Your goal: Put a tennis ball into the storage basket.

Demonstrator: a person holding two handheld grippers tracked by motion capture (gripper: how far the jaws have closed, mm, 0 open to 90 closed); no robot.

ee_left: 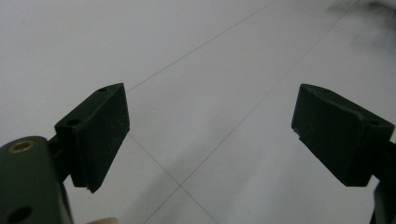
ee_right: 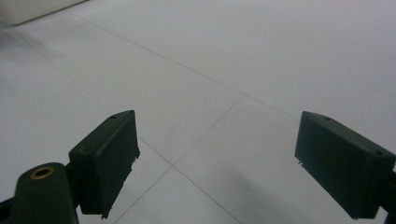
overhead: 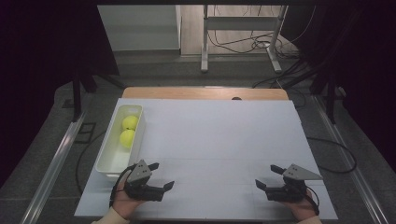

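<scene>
— Where do we stand?
— At rest, we'd judge: our left gripper (overhead: 161, 175) and right gripper (overhead: 265, 177) sit low over the desk (overhead: 219, 135), jaws wide, holding nothing.
— And the balls?
— Two yellow-green balls (overhead: 129, 131) lie touching in the white tray (overhead: 108, 164), just ahead of our left gripper. Next we'd reach forward into it.
</scene>
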